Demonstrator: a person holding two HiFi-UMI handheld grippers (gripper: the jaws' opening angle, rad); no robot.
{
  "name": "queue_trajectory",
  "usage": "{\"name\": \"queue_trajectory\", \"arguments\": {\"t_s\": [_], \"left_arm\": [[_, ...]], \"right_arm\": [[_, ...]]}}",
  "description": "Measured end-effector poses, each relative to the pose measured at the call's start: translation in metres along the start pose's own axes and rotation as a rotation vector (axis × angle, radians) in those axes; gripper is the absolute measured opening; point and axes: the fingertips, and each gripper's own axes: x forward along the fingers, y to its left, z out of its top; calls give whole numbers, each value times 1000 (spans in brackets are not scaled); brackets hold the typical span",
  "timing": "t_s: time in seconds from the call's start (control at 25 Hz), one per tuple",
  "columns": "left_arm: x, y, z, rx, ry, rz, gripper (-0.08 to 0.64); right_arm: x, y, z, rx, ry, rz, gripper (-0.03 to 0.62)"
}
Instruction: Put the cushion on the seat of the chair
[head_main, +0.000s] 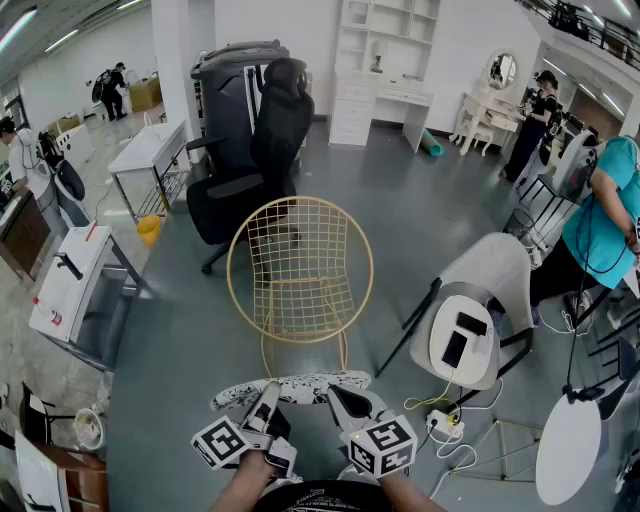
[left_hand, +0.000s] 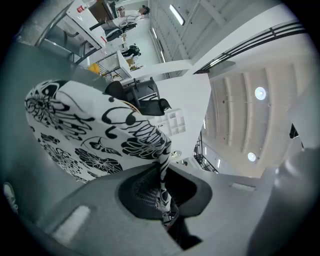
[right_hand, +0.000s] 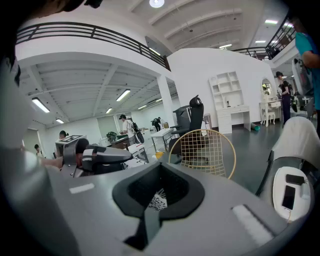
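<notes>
A flat cushion (head_main: 292, 389) with a black-and-white flower print hangs level in front of me, held at its near edge by both grippers. My left gripper (head_main: 263, 407) is shut on the cushion (left_hand: 90, 135); a fold of the fabric is pinched between the pads at the gripper's tip (left_hand: 162, 197). My right gripper (head_main: 347, 404) is shut on the other end, where a bit of the print (right_hand: 159, 200) shows between its jaws. The gold wire chair (head_main: 300, 268) stands just beyond the cushion with its seat bare; it also shows in the right gripper view (right_hand: 202, 152).
A black office chair (head_main: 262, 150) stands behind the gold one. To the right is a white chair (head_main: 470, 325) with two dark devices on it, and a power strip with cables (head_main: 440, 425) lies on the floor. A white table (head_main: 70, 280) is at left, a person in teal (head_main: 600, 220) at right.
</notes>
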Motion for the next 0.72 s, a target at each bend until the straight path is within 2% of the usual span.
{"name": "queue_trajectory", "arguments": {"t_s": [0.48,0.72], "left_arm": [[-18,13,-2,-58,48,-7,11],[-31,35,-2,-31,72,56,11]], "right_arm": [[1,22,-12,-8,2,-39,0],[0,27,-23,5,33,-47,0]]}}
